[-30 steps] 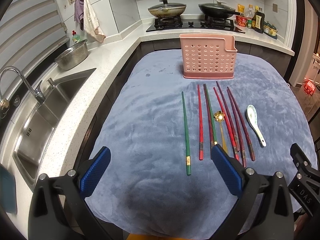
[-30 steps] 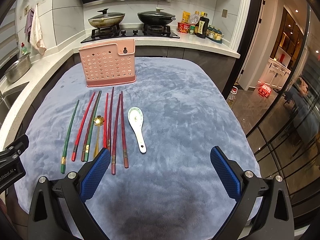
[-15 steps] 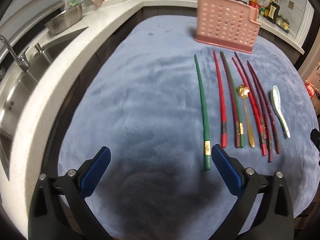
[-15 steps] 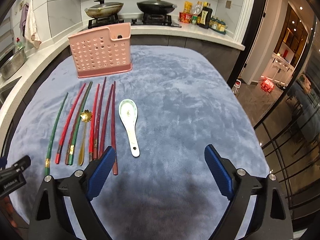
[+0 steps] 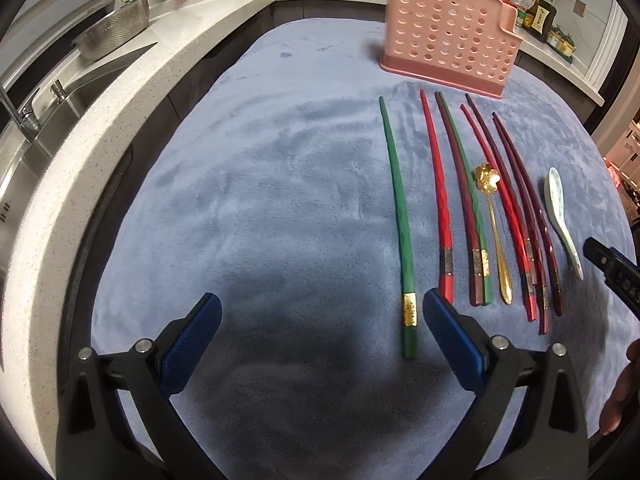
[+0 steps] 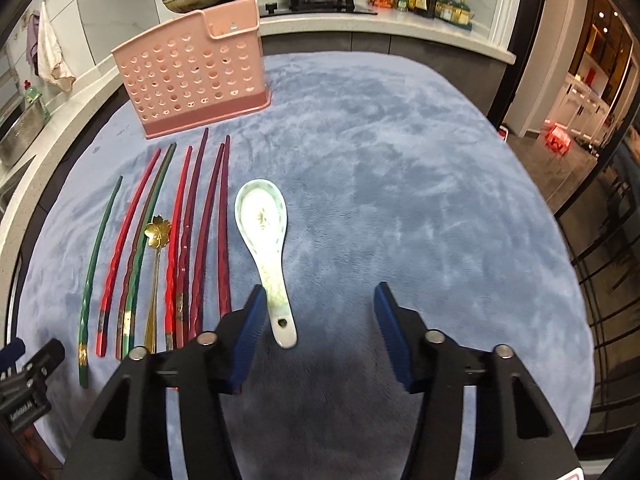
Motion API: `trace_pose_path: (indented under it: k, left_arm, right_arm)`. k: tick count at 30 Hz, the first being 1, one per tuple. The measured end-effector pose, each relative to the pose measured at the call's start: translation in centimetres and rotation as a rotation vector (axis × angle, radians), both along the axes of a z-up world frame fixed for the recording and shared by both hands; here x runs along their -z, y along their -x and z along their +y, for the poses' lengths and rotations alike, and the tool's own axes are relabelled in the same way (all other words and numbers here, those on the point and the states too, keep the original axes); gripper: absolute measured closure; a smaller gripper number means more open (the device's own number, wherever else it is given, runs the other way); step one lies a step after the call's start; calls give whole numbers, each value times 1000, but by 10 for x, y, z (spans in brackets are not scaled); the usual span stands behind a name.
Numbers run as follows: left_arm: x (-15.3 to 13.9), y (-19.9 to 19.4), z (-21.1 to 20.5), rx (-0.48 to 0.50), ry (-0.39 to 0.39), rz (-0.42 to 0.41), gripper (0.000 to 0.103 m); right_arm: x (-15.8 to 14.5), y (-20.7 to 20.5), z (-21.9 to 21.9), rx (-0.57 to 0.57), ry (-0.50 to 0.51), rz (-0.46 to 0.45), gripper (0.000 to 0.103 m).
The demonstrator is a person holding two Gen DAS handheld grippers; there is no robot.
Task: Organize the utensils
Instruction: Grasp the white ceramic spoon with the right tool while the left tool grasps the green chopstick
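On blue cloth [image 5: 280, 200] — chopsticks [image 5: 444, 200], gold spoon [image 5: 494, 232], white spoon [image 6: 264, 232] before pink holder [image 6: 192, 80]. Left gripper [image 5: 320, 332] wide, empty; right gripper [image 6: 320, 320] wide, around white spoon's handle — not gripping.

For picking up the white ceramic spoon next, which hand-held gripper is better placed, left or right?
Right. The right hand-held gripper is open with the white ceramic spoon handle just inside its fingers; the left hand-held gripper is open near the lone green chopstick.

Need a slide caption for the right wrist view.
Open right tongs hover over the white spoon handle, chopsticks and pink holder beyond on blue cloth.
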State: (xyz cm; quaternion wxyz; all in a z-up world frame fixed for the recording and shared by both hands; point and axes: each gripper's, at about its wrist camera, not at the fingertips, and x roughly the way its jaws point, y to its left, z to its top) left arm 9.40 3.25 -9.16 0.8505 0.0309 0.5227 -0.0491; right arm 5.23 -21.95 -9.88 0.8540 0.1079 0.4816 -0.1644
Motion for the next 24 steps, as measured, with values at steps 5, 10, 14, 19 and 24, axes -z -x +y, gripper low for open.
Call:
trace_pose_path:
  k: [5, 10, 14, 19, 24]
  left_arm:
    - [-1, -1, -2, 10, 12, -4, 7]
    - [1, -4, -6, 23, 20, -3, 7]
    - [5, -6, -9, 32, 28, 2, 7]
    - [12, -10, -12, 48, 42, 15, 20]
    - [21, -11, -16, 83, 66, 35, 34]
  right_arm:
    - [9, -9, 1, -11, -37, 17, 65]
    - [15, -16, 6, -39, -59, 25, 69]
    - [22, -18, 5, -38, -66, 33, 76]
    - [23, -16, 7, -55, -57, 27, 84]
    - [20, -12, 10, -65, -59, 22, 88]
